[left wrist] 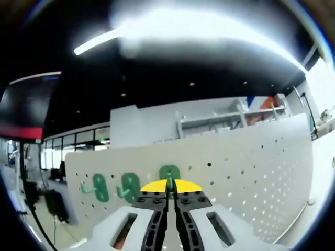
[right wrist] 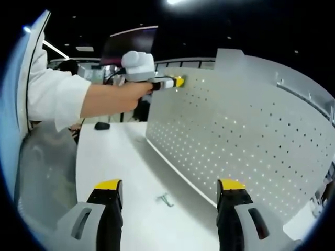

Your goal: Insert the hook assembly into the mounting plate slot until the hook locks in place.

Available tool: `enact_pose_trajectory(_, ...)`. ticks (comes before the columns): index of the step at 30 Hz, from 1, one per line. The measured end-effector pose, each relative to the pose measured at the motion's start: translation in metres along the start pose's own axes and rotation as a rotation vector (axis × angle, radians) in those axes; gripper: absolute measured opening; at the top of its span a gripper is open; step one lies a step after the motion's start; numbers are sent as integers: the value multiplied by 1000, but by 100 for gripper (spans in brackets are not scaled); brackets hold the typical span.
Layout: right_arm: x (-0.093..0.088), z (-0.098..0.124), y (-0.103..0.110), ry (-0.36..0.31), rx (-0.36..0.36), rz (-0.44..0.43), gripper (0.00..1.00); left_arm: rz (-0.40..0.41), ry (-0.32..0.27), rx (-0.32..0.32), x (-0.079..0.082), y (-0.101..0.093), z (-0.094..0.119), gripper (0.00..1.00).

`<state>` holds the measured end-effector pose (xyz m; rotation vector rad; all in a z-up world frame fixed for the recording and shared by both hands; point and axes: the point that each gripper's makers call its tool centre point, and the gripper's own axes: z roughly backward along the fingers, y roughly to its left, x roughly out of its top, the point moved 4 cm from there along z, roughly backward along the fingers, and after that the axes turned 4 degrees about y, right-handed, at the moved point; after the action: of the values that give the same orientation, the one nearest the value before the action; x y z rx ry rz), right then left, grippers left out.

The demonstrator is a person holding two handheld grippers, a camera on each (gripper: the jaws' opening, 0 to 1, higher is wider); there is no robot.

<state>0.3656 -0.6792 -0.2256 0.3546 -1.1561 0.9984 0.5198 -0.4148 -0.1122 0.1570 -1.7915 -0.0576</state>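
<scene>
— Pegboard [left wrist: 251,172] fills my left gripper view, two green hooks [left wrist: 99,187] mounted leftward. My left gripper [left wrist: 169,194] is pinched tight on a third green hook [left wrist: 169,175] at the board.

— Seat it until it locks, I'd judge. Right gripper [right wrist: 170,196]?

— Spread wide, holding nothing, above the white table [right wrist: 115,151].

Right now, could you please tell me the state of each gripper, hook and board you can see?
Left gripper: shut on a green hook at the pegboard.
Right gripper: open, holding nothing.
Green hook: against the pegboard, held.
Two other green hooks: hanging on the pegboard.
Pegboard: upright on the table.
Small metal hook: lying loose on the table.
</scene>
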Motion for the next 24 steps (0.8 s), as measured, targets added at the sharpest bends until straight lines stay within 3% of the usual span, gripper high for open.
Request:
enact_pose_trajectory(7,-3,1,-3,10,-1,0,74,-29,2,3,-3,-1,-5,3)
enact_pose_trajectory(11,-4,1,-4,7,-2,-9,74,-87,23,-3,-4,-2,-8,3)
enact_pose_trajectory(17,-7,-1,-2,8,3,-12,74,-90,19,-20,-1,-1,-5,4)
enact_pose_trajectory(20,-5,-1,-1,2,5,-11,74,-92,65,-56,-5,-1,-3,5)
enact_pose_trajectory(24,-3,0,0,-6,0,-13,74,-43,81,-49,-5,1,1,19)
